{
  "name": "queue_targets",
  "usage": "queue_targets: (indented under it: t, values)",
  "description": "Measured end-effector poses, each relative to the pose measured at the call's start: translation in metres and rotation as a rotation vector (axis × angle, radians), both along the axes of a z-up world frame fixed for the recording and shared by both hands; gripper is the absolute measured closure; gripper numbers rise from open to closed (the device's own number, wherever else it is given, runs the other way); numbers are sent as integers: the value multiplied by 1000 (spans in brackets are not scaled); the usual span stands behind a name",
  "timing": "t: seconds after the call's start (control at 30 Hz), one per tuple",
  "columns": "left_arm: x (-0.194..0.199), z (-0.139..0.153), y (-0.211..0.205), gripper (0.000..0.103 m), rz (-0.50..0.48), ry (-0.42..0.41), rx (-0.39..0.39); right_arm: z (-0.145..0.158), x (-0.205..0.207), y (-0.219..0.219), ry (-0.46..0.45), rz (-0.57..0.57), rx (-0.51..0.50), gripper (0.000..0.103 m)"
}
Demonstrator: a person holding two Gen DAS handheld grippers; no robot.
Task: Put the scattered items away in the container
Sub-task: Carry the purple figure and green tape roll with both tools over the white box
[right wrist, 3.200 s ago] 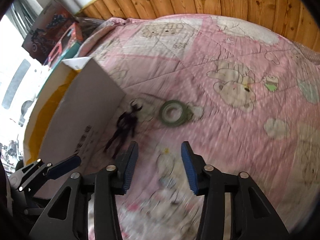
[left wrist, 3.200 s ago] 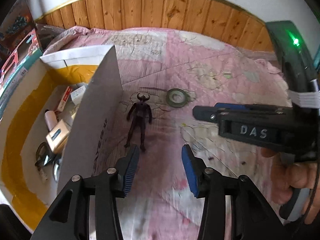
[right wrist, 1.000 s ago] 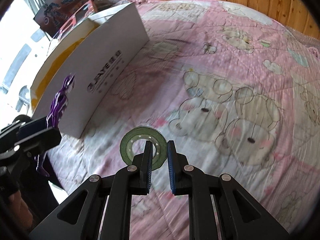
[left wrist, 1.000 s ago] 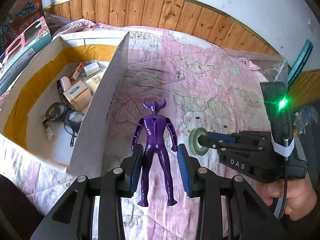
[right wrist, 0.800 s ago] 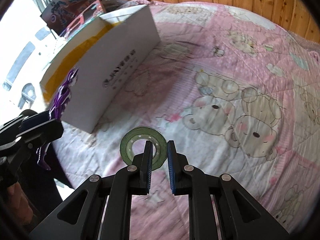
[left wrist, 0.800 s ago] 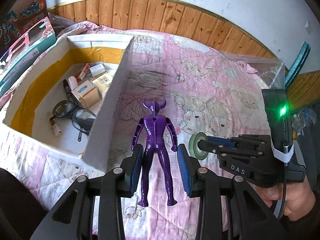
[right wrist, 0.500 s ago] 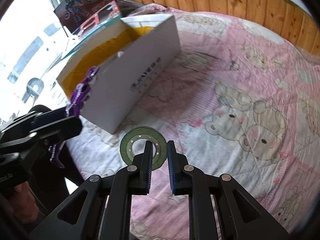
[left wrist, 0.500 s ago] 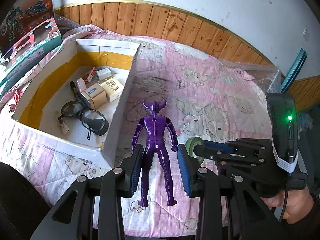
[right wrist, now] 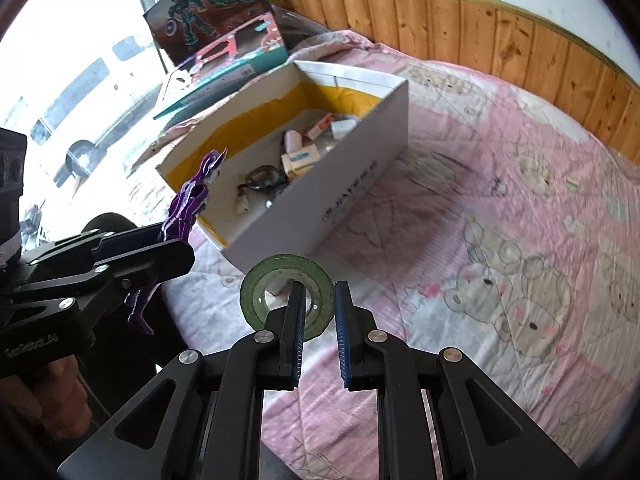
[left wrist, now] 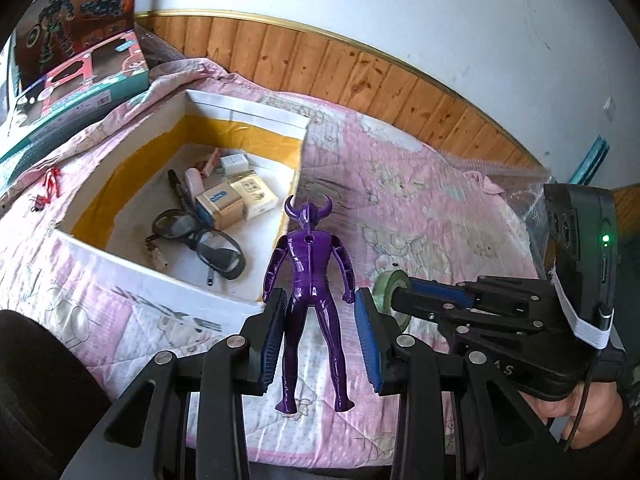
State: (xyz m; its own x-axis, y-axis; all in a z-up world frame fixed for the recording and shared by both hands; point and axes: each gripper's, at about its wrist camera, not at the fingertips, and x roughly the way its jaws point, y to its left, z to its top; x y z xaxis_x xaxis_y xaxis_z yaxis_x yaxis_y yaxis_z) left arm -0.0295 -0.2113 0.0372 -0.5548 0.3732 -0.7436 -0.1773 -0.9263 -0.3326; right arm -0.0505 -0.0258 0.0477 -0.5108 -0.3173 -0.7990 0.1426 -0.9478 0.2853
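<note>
Moved: both grippers lifted off the quilt (right wrist: 520,208) since a few seconds back — figure and tape came up with them.
Left gripper (left wrist: 322,336): clamped on the purple figure (left wrist: 310,280), held upright.
Right gripper (right wrist: 318,328): pinching the green tape roll (right wrist: 286,296) through its rim.
Box (right wrist: 360,168): at 11 o'clock from the tape.
Progress: glasses (left wrist: 200,240), small cartons already inside (nearly done, I'd guess) — these two still need dropping in.
Views: only the right wrist shows the box's printed outer wall.

Two wrist fisheyes look forward along their fingers, down at a pink quilt (left wrist: 420,184). Both share the open cardboard box (left wrist: 240,114) (right wrist: 360,168), each showing the other gripper.
</note>
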Motion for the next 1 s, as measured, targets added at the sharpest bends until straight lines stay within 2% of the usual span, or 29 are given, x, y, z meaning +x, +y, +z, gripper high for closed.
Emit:
queue_targets:
  t: [0.4,1.0]
  values:
    - [-6,14,-47,67,83,19,60,35,-17,-24,49,63,21,89]
    - [-41,38,-123,67,221,69,117,77,-64,-58,101,148,82,89]
